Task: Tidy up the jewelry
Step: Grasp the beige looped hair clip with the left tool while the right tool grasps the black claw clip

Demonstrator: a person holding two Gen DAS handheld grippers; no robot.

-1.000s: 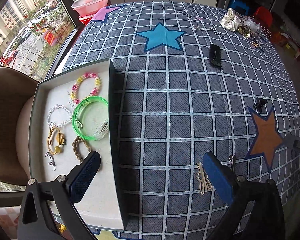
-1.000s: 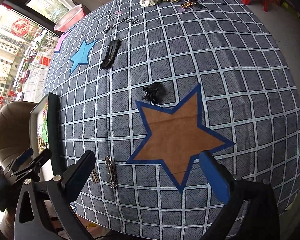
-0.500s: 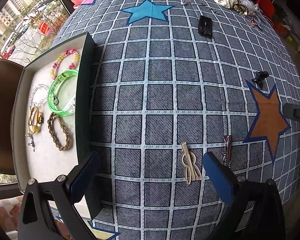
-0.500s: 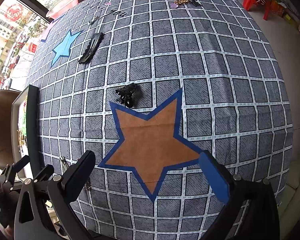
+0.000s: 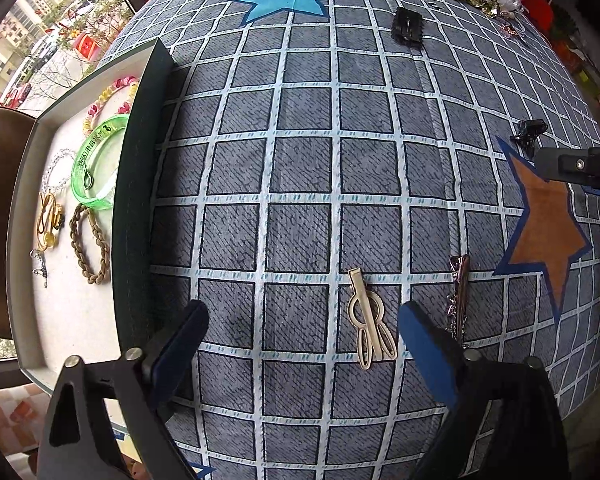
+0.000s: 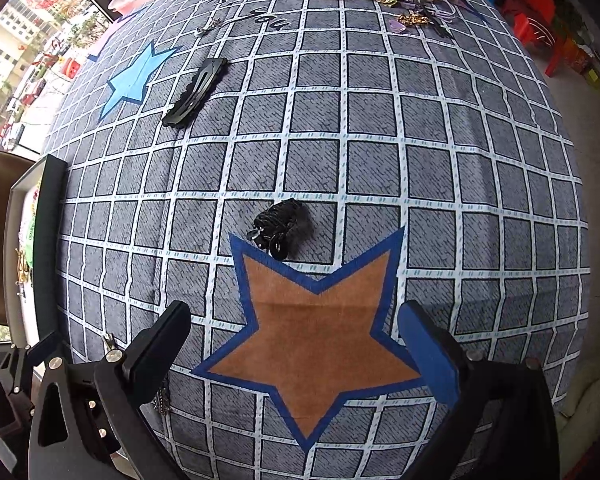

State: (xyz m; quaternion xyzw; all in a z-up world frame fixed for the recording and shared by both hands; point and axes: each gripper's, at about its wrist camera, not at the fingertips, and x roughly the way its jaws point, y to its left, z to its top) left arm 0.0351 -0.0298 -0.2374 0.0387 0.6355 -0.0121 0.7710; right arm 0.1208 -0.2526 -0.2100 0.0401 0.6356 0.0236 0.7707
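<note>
One cream hair clip [image 5: 370,322] lies between left jaws, untouched.

1. Tablecloth [image 5: 300,168]: grey-blue squares, pale grid lines.
2. Star [image 6: 320,344] on the tablecloth: orange-brown, blue border; another star [image 5: 286,0]: sky blue.
3. Tray [image 5: 140,160] at the tablecloth's edge: dark wall, whitish floor.
4. Bangle [image 5: 96,160] in the tray: neon green.
5. Hair clip [image 5: 370,326] on the tablecloth: cream-gold; claw clip [image 6: 278,226]: black.

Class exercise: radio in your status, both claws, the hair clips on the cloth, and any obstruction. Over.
Left claw open, jaws just been closing, cream hair clip between, untouched. Right claw open, empty, over orange star. Nothing in the way.
</note>
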